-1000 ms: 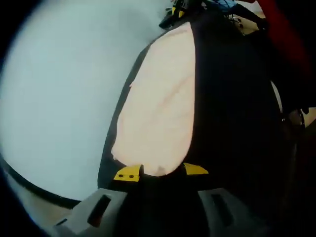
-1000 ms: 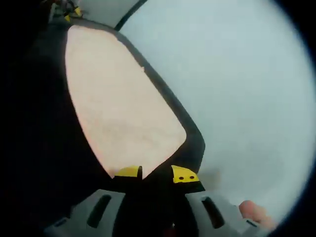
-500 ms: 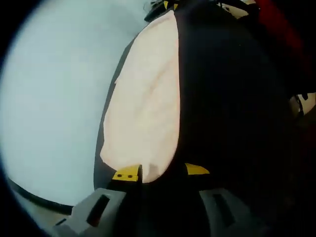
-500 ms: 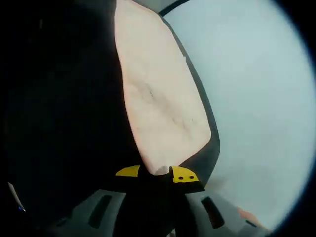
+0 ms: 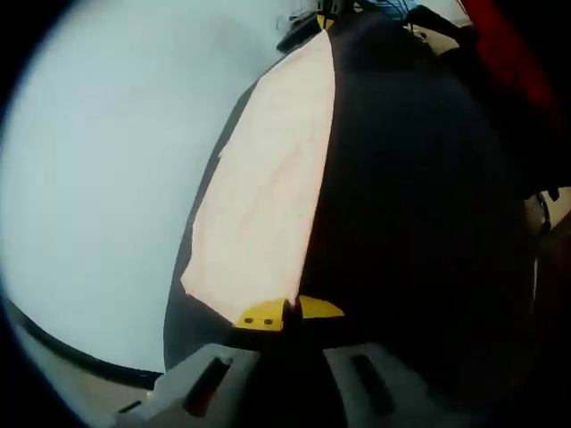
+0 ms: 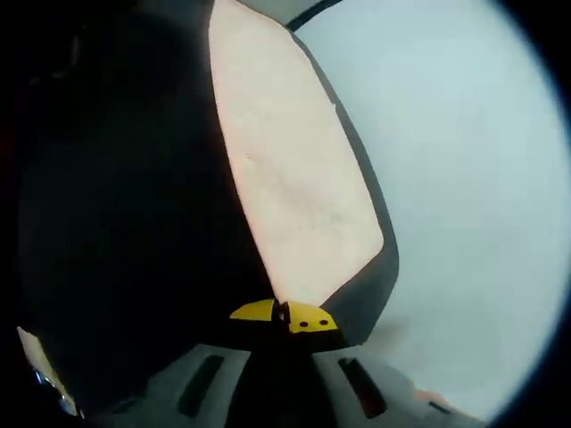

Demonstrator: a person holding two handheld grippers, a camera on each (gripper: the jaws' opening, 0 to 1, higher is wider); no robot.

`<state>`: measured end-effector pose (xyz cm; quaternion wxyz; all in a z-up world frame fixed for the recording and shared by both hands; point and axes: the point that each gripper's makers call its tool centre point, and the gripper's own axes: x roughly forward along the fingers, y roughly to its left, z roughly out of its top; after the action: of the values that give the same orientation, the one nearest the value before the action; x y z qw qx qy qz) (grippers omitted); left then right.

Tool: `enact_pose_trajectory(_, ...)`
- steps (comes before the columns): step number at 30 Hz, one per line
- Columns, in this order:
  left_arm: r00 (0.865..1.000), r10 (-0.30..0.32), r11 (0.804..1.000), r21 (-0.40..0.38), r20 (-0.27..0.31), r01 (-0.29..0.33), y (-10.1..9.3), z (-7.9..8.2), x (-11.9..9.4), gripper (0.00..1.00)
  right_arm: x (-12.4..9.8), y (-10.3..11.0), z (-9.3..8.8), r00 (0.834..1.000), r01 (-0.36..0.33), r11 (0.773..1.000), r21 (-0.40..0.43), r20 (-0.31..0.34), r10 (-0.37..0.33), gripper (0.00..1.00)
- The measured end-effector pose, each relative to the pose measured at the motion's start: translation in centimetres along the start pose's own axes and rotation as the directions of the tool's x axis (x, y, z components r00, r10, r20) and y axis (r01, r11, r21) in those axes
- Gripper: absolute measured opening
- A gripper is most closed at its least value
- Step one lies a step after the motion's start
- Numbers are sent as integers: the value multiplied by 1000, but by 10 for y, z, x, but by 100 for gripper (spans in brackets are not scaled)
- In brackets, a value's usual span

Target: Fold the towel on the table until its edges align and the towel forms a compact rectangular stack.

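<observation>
Grey grippers, yellow-tipped fingers (image 5: 261, 316), two dark dots each.

we can read no text, label, brand, number or sign anywhere in either gripper view; nothing on the pale peach cloth towel (image 5: 263, 205) carries lettering.

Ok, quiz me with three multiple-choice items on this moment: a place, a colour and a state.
1. In the right gripper view, where does the towel meet the right gripper?
A. at its yellow tips
B. far off at the table's edge
C. under a box

2. What colour is the lit face of the towel?
A. green
B. pale pink
C. blue

3. How do the left gripper's jaws stand?
A. wide apart
B. closed on the towel
C. closed on a cup

A: the towel runs down into the right gripper.
B: the face shows pale pink.
B: the left gripper has its yellow tips together at the towel's corner.
</observation>
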<state>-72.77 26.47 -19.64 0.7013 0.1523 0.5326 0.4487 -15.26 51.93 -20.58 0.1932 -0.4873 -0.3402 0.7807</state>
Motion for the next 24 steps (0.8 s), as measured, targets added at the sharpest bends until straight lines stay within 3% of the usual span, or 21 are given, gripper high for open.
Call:
enact_pose_trajectory(8,996,23,997,-81,87,-16,2,14,-29,0,-32,5,3,1000,13,1000,-14,23,-13,0)
enact_pose_trajectory(12,995,9,998,-61,97,-3,-11,20,-41,0,-51,18,7,999,-2,1000,-27,42,4,0)
enact_pose_trajectory(18,991,-24,998,-48,132,31,-28,32,-63,0,-68,26,-7,999,-6,1000,-29,43,7,0)
enact_pose_trajectory(24,985,-64,996,-48,159,73,-42,42,-88,0,-93,46,-8,997,-47,999,-16,59,48,0)
